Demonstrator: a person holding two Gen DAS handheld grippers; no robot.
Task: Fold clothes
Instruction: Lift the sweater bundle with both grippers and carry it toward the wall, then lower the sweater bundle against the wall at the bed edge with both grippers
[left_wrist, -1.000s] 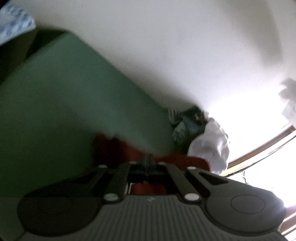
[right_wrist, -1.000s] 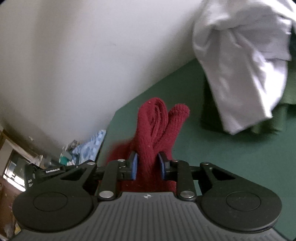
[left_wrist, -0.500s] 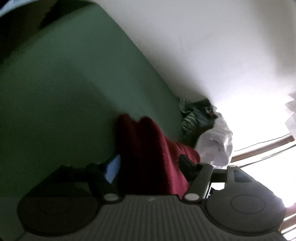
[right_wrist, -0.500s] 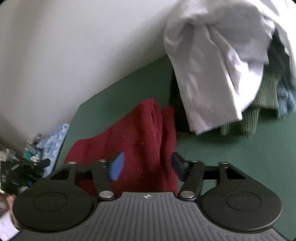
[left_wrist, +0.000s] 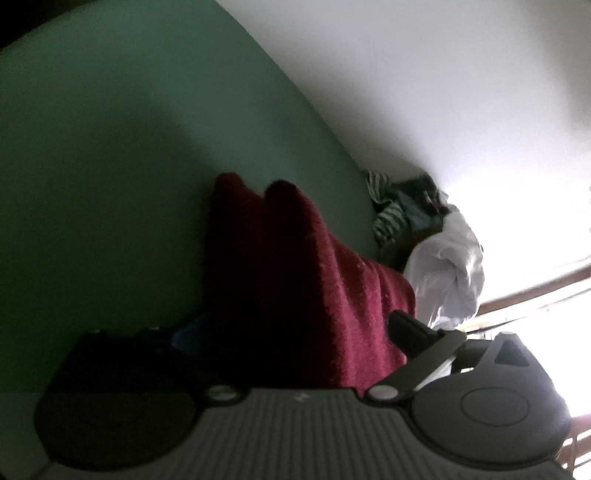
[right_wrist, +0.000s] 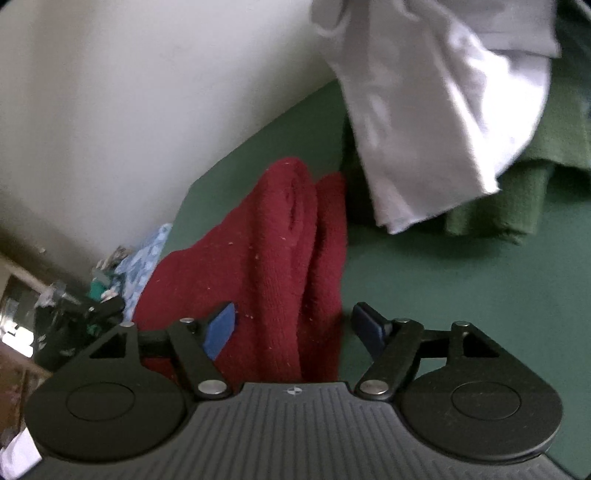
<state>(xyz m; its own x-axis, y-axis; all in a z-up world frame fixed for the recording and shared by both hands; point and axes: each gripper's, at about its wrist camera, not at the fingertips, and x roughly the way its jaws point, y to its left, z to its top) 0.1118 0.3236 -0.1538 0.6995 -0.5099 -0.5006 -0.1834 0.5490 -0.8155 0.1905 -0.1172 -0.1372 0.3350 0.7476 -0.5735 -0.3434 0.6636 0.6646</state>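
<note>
The dark red knitted garment (right_wrist: 280, 266) lies bunched on the green worktop (right_wrist: 461, 295). Both the left gripper (left_wrist: 295, 332) and right gripper (right_wrist: 291, 325) have just been opening, fingers released astride it. Best withdraw without snagging, then flatten the folds.

You've just opened both the left gripper (left_wrist: 291, 332) and right gripper (right_wrist: 293, 325), releasing the red sweater (right_wrist: 280, 266) onto the green table (right_wrist: 461, 280).
</note>
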